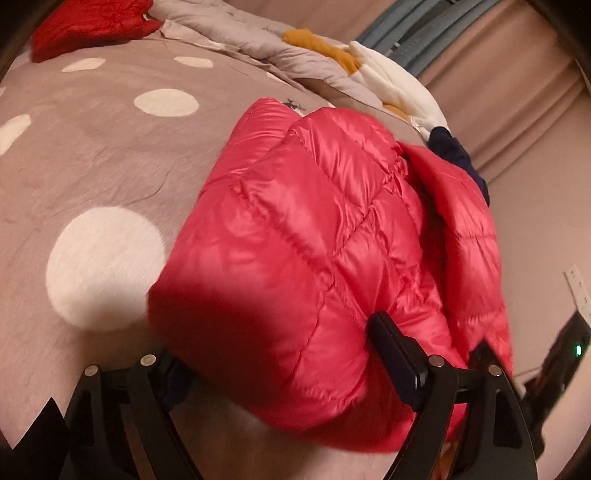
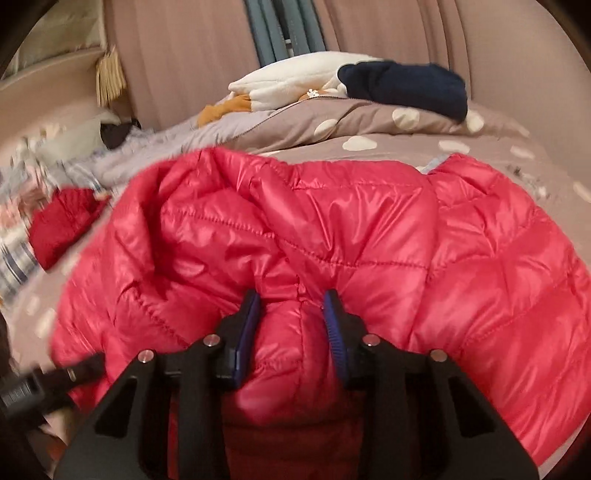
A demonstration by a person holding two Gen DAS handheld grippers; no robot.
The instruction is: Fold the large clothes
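A shiny red quilted puffer jacket (image 1: pixel 295 236) lies bunched on the brown bed cover with white dots (image 1: pixel 103 147). My left gripper (image 1: pixel 280 354) straddles a thick fold of the jacket's near edge, its fingers (image 1: pixel 395 354) wide apart with the fabric bulging between them; its left finger is hidden under the fabric. In the right wrist view the jacket (image 2: pixel 369 229) fills the middle. My right gripper (image 2: pixel 291 321) pinches a puffy fold of it between its blue pads (image 2: pixel 334 325).
A folded dark red garment (image 1: pixel 88 26) (image 2: pixel 62 225) lies further off on the bed. A white and orange plush (image 2: pixel 288 85), a navy garment (image 2: pixel 406 86) and a grey quilt (image 1: pixel 229 33) lie beyond, before beige curtains (image 2: pixel 184 55).
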